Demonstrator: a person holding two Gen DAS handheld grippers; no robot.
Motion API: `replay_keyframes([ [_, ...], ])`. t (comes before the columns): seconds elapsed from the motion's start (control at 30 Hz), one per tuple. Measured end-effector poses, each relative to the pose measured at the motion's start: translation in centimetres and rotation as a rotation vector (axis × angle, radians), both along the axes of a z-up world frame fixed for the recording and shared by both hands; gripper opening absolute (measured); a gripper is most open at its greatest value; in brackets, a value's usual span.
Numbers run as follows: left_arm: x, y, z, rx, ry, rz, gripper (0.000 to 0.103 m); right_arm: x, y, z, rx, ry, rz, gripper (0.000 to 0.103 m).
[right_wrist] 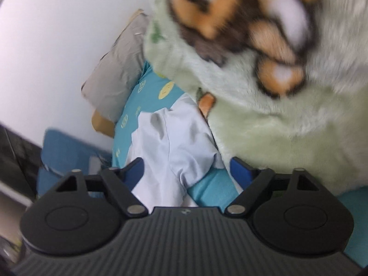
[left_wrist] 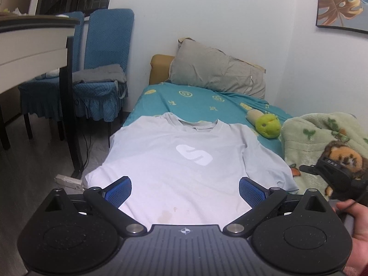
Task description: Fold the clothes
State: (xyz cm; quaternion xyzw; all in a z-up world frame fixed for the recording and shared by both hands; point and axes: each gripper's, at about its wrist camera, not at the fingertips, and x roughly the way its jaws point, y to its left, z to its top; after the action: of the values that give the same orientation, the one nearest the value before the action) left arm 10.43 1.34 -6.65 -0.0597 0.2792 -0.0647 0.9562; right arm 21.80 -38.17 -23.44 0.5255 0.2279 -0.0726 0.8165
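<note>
Lying flat, front up, on the teal bed point(left_wrist: 195, 102), the pale T-shirt point(left_wrist: 184, 161) spreads below the grey pillow point(left_wrist: 216, 69). The left gripper point(left_wrist: 185, 191) hovers over its hem, jaws released; the right gripper point(right_wrist: 187, 171), jaws likewise spread, straddles its sleeve beside a green fleece blanket point(right_wrist: 264, 126).

The shirt's point(left_wrist: 174, 165) hem is hidden behind the left gripper's point(left_wrist: 185, 192) body, and its left sleeve drops out of sight over the bed's point(left_wrist: 197, 101) left edge. In the right wrist view the blanket point(right_wrist: 264, 119) is blurred, its animal print unreadable and cut by the top edge
</note>
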Motion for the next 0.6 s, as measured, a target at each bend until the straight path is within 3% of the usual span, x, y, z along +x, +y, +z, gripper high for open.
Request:
replay_keyframes([
  [0.33, 2.3, 0.6, -1.5, -0.079, 0.058, 0.009, 0.101, 5.3, 2.8, 0.6, -0.117, 0.041, 0.054, 0.08],
  [0.43, 2.8, 0.7, -1.7, -0.089, 0.062, 0.011, 0.101, 6.6, 3.1, 0.7, -0.13, 0.067, 0.071, 0.072],
  [0.5, 2.9, 0.6, -1.8, -0.08, 0.059, 0.012, 0.101, 7.1, 3.0, 0.5, -0.104, 0.057, 0.034, 0.053],
  [0.57, 3.0, 0.5, -2.0, -0.06, 0.055, 0.015, 0.101, 7.5, 2.7, 0.3, -0.062, 0.039, -0.002, 0.045],
  [0.6, 3.1, 0.4, -2.1, -0.049, 0.053, 0.015, 0.101, 7.8, 2.6, 0.2, -0.08, 0.047, -0.006, 0.03],
])
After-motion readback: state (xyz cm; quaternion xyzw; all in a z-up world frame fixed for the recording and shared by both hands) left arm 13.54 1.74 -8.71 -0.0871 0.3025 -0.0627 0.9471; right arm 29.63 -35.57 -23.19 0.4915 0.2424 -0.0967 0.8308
